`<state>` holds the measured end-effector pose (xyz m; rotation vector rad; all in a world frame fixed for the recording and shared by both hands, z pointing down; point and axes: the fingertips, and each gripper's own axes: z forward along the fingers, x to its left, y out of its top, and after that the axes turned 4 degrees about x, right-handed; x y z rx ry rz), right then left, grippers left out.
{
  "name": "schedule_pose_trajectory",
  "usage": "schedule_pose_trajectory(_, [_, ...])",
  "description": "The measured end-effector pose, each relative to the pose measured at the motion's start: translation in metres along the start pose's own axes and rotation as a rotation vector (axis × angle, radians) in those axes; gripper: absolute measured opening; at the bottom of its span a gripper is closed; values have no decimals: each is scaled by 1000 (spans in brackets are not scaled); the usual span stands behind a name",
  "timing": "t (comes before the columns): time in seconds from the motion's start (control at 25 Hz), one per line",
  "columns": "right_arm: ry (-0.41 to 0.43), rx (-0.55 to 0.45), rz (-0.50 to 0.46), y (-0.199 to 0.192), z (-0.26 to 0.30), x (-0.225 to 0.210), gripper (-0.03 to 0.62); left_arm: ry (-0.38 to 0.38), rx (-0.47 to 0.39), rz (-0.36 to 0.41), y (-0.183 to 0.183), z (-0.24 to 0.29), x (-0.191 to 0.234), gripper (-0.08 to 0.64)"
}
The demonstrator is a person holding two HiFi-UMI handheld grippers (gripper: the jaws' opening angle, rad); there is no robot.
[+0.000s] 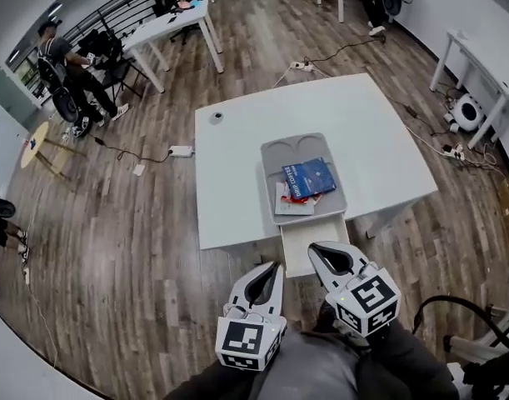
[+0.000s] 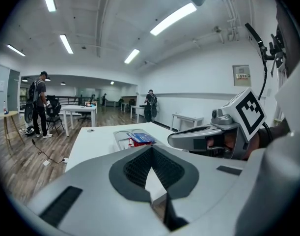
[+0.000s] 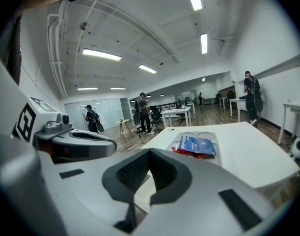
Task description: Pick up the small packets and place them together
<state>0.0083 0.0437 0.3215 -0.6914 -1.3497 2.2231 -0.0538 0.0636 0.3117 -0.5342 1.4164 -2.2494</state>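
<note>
Logged left gripper (image 1: 271,271) and right gripper (image 1: 315,249) both pressed shut, nothing between. Judged likely to shove the packets (image 1: 306,179) rather than grip them if advanced unopened, or to catch the tray (image 1: 276,151) rim. Found packets heaped in the tray, well ahead of both tips.

Head view looks steeply down from above the near table (image 1: 237,157) edge, tray (image 1: 275,150) at 12 o'clock; both gripper views sit low, facing near-level along own jaws, sharing tray and packets (image 1: 311,177)
</note>
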Motion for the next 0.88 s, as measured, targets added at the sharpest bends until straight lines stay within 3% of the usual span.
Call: schedule_pose_trajectory(0.88, [25, 8, -10, -5, -1, 12, 5, 27, 10, -19, -12, -14, 1, -5])
